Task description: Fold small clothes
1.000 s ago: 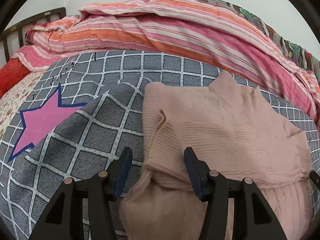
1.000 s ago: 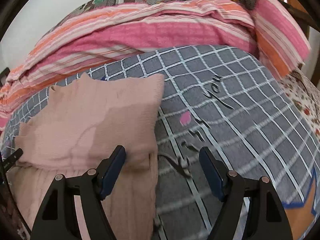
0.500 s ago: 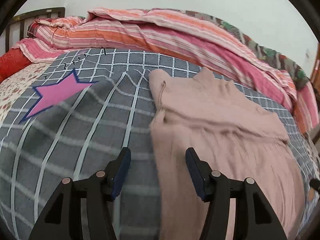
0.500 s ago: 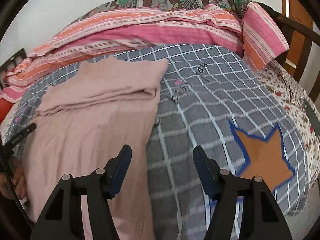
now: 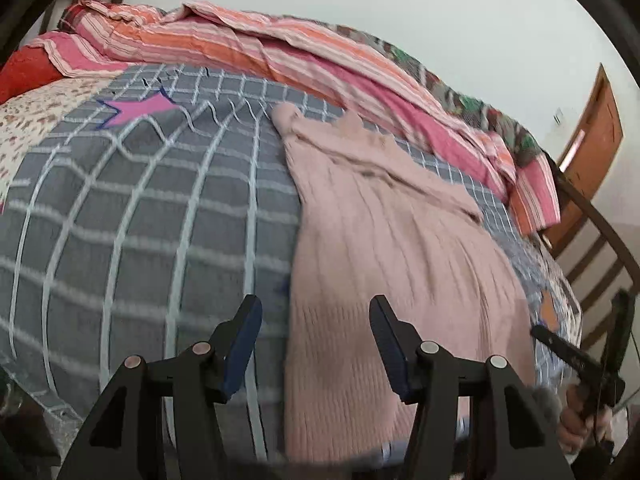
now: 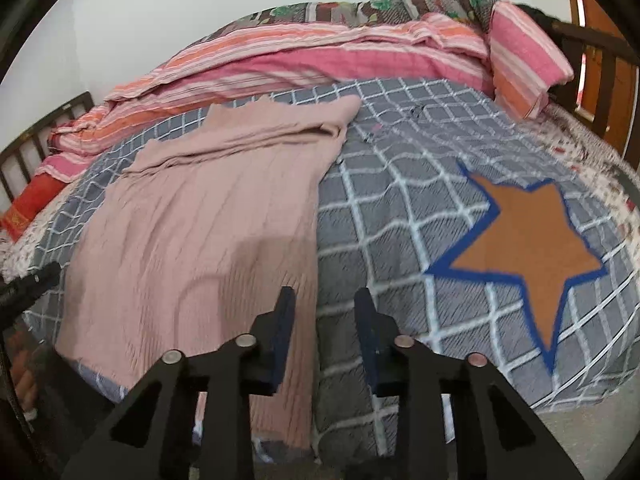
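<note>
— Claw on the left point(image 5: 316, 344): what do you see?
— Spread, nothing pinched; the pink sweater's point(image 5: 384, 240) left edge lies beneath the gap, on the grey checked blanket point(image 5: 140, 220).
— And the right claw point(image 6: 324, 328)?
— Closing, jaws narrow, over the sweater's point(image 6: 192, 216) right edge; its pads don't press on cloth.
— What does only one view show?
— The orange star point(image 6: 532, 248) appears only from the right wrist, the pink star point(image 5: 138, 110) only from the left. Each view catches the other hand at its rim.
</note>
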Tool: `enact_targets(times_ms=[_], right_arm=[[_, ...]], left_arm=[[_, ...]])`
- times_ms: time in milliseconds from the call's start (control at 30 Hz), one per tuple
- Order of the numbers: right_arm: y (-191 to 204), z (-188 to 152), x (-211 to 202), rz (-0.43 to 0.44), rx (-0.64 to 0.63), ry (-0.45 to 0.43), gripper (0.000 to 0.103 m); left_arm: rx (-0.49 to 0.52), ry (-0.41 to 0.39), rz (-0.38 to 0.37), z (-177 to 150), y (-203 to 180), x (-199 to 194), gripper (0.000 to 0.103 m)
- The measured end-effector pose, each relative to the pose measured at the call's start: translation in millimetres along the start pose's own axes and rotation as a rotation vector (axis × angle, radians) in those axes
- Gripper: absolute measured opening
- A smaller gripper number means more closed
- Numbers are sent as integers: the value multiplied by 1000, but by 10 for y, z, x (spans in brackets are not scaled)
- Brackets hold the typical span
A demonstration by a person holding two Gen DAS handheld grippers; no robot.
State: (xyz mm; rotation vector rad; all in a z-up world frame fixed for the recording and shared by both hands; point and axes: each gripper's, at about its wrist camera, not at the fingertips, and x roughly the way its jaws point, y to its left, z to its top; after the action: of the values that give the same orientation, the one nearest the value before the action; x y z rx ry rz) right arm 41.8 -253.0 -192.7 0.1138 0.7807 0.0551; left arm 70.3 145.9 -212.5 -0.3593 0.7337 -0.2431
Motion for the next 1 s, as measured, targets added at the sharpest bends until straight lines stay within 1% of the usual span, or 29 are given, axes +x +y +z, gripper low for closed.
enact_targets(times_ms=[33, 100, 200, 267, 333, 467, 600, 667, 833, 867, 933, 1000], right_arm=[[3, -66, -7, 22, -1, -2, 24], [12, -161, -10, 49, -6, -7, 24], [-5, -271, -60, 123, 19, -18, 23], [-11, -296, -73, 138, 29, -23, 23], [-19, -301, -36, 155, 42, -4, 23], [-71, -295, 20, 184, 80, 19, 23], [-108, -302, 7, 198, 103, 17, 23], [-116, -300, 12, 197, 110, 17, 23], [-83, -303, 31, 180, 95, 25, 23], [-79, -303, 30, 177, 92, 24, 23], [-58, -306, 32, 170, 85, 23, 23], [-47, -307, 44, 167, 81, 28, 23]], left_arm=[[-1, 8, -4, -41, -8, -11, 53], [0, 34, -12, -127, -40, -1, 52], [13, 53, -13, -169, -76, 25, 45], [25, 71, -13, -181, -111, 61, 42], [24, 86, -13, -174, -130, 101, 42], [-2, 79, 6, -138, -114, 133, 42], [-23, 35, 21, -34, -84, 118, 42], [-24, 34, 32, 26, -85, 155, 42], [9, -16, 76, 200, -124, 215, 42], [5, -14, 80, 223, -116, 245, 42], [-1, 45, 65, 228, -102, 346, 42], [21, 58, 56, 201, -132, 340, 42]])
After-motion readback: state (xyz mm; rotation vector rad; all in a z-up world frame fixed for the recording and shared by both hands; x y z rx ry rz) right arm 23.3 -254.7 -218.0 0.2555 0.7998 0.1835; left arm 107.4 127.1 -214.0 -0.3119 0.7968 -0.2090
